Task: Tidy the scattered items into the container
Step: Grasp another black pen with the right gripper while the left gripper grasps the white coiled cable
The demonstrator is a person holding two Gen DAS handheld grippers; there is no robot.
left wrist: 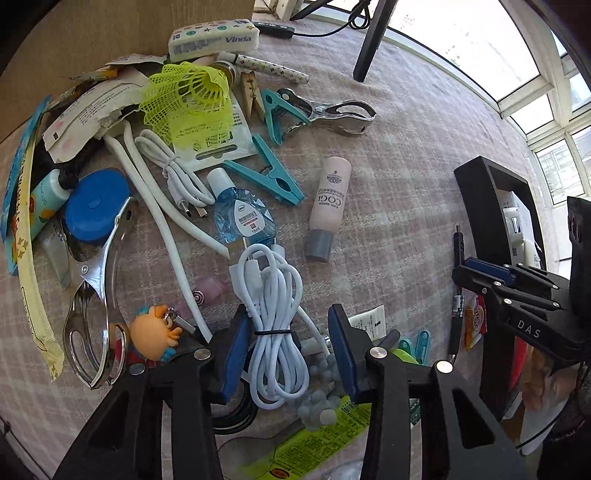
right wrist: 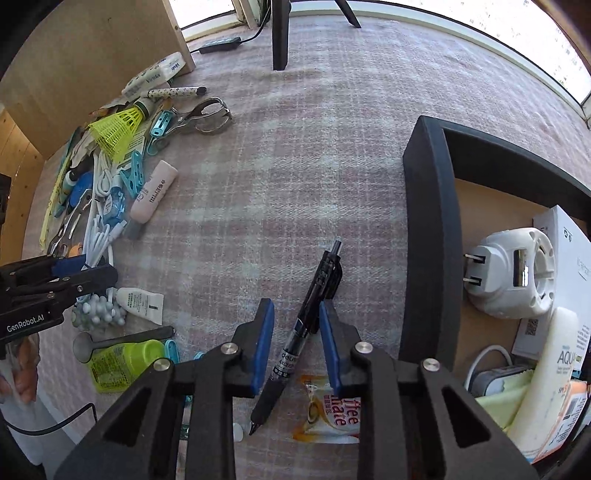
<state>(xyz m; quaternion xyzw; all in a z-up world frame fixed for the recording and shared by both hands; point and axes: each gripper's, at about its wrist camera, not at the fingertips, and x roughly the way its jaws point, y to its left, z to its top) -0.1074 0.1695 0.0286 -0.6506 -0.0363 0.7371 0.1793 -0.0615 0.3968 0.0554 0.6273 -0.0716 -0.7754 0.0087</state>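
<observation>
A pink-and-grey checked woven cloth (right wrist: 295,166) covers the bench from edge to edge. At its far left stands a pale upright wooden board (right wrist: 92,55), its cut edge facing the middle of the bench. Just beyond that edge lies a flat black plastic box (right wrist: 219,43) with a thin black cable (right wrist: 255,35) running from it toward the back. A straight black stand leg (right wrist: 280,37) comes down onto the cloth near the far side, and a second slanted black leg (right wrist: 349,13) shows beside it, further right. Behind the bench, bright white-framed window panes (left wrist: 461,44) curve round the far and right sides, washed out by daylight.
</observation>
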